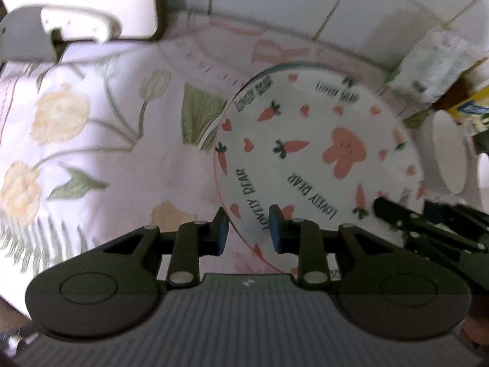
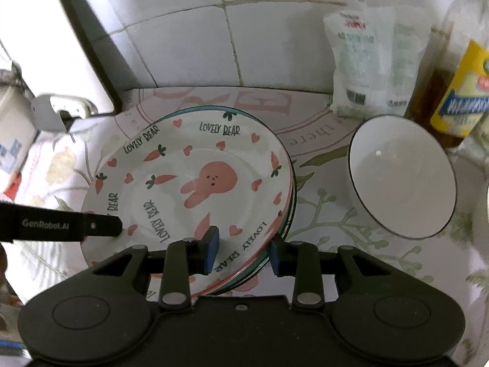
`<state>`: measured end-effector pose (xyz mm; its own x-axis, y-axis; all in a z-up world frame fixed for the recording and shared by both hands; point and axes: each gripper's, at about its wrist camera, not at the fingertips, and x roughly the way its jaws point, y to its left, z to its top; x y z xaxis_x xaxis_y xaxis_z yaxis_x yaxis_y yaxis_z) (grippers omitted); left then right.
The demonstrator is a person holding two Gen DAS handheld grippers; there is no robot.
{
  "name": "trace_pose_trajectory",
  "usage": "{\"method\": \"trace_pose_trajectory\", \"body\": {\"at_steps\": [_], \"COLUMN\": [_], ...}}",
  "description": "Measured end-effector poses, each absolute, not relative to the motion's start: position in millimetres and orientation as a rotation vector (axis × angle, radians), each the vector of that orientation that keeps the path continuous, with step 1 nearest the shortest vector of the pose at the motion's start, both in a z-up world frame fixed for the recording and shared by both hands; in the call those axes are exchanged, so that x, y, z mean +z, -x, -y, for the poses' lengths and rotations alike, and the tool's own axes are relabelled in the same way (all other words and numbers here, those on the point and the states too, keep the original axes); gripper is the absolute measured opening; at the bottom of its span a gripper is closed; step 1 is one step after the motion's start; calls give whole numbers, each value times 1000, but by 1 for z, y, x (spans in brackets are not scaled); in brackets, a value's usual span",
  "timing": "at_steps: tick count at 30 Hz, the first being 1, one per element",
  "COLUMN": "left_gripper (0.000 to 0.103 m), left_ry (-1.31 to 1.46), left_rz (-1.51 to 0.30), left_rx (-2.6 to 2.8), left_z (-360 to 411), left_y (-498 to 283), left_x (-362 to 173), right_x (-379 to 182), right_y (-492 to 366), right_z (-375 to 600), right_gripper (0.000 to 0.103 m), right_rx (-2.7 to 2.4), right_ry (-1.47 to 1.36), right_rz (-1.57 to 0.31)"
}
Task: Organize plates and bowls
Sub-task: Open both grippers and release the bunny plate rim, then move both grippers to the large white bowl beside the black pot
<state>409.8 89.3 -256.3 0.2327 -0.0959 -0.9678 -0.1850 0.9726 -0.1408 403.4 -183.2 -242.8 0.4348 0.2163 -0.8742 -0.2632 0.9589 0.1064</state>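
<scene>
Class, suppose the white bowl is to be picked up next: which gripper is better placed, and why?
Probably the right gripper. The white bowl stands close on its side, with clear tablecloth between. The left gripper sits across the plate stack.

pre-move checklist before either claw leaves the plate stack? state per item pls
1. Top rabbit plate seated on the plate stack: ok, it lies flat on the plates under it.
2. Left claw free of the plate: ok, its pads straddle the near rim with a gap on each side.
3. Right claw free of the rim: ok, jaws apart, no pad pressing on the stack edge.
4. Claws clear of each other: ok, the left one sits on the far side of the plate in the right wrist view.
5. White bowl clear of the stack: ok, tablecloth shows between them.
6. Stack centred: cannot tell, lower rims peek out on one side.
</scene>
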Motion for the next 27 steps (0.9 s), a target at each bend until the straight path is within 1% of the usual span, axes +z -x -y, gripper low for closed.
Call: {"method": "trace_pose_trajectory", "body": {"at_steps": [2, 8, 12, 16, 18, 21, 23, 24, 26, 27], "left_gripper": [25, 25, 27, 28, 37, 41, 43, 48, 53, 56], "left_ry": [251, 215, 180, 93, 67, 52, 33, 28, 17, 11], "left_rz": [-1343, -1316, -1289, -1267, -1251, -1236, -1229, -1225, -1213, -1205], "left_rx": [83, 119, 82, 33, 6, -26, -42, -51, -66, -72], "left_z": [-85, -76, -70, -59, -54, -45, -38, -35, -27, -23], "left_y": [-410, -405, -398, -386, -378, -365, -354, -349, -336, -331], "left_x": [-258, -255, -239, -213, -197, -177, -163, -157, -143, -137], "right_x": [-244, -252, -244, -225, -214, -195, -183, -177, -164, -159], "right_y": [-403, -408, -397, -386, -378, -361, -349, -344, -329, -323], "right_z": [179, 190, 186, 195, 195, 196, 199, 200, 202, 203], "right_gripper": [39, 38, 38, 38, 38, 40, 45, 46, 53, 55], "right_rx": [289, 282, 274, 306, 304, 295, 287, 287, 287, 289], "right_ry": [103, 68, 127, 47, 46, 52, 44, 39, 34, 34], "right_rz": [-1054, -1077, -1028, -1038, -1016, -986, -973, -966, -946, -939]}}
